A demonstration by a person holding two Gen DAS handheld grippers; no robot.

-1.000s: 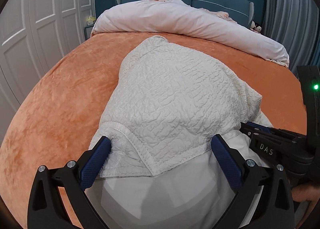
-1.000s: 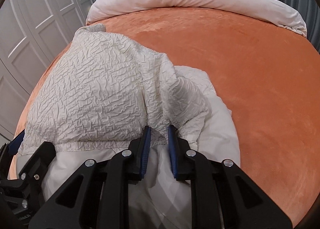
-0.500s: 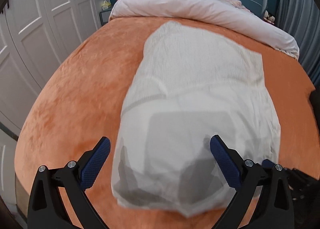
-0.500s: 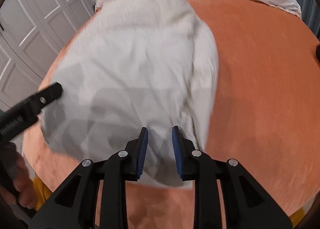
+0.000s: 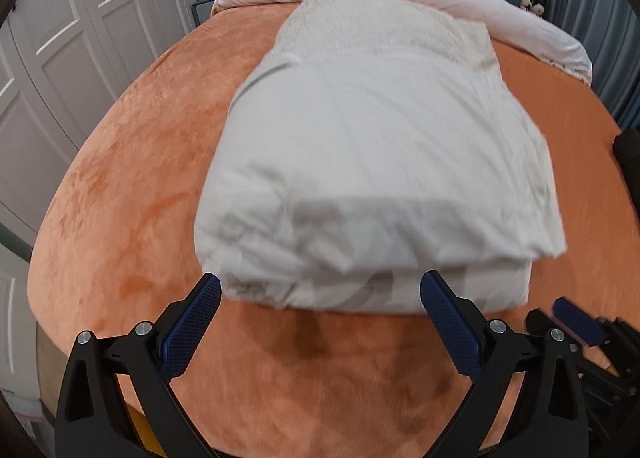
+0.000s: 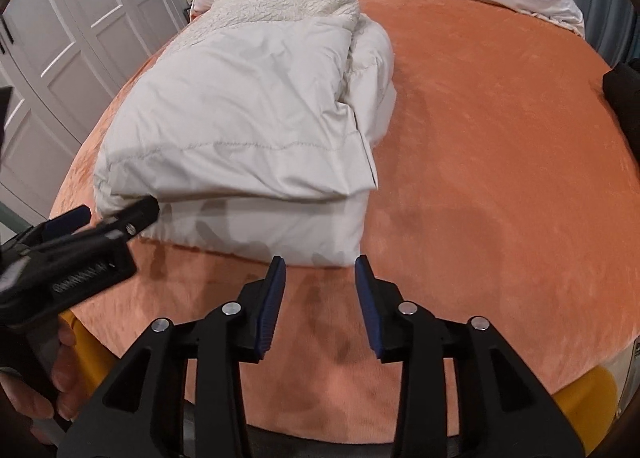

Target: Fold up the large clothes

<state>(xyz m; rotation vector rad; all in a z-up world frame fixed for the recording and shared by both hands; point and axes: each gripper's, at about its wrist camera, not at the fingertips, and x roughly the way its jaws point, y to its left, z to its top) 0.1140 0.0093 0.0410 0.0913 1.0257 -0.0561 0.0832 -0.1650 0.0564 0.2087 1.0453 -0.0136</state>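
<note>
left gripper (image 5: 320,300): jaws wide apart, empty | right gripper (image 6: 320,278): jaws partly open, empty | folded cream-white padded garment (image 6: 240,129): lies on orange plush bedspread (image 6: 480,157), just ahead of both grippers

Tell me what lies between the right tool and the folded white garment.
Only a bare strip of the orange bedspread, darkened by shadow. The right wrist view shows the right tool open, just short of the garment, touching nothing.

Even indoor light, fisheye-bent edges; folded garment (image 5: 376,161) motion-blurred in left view, sharp in right
</note>
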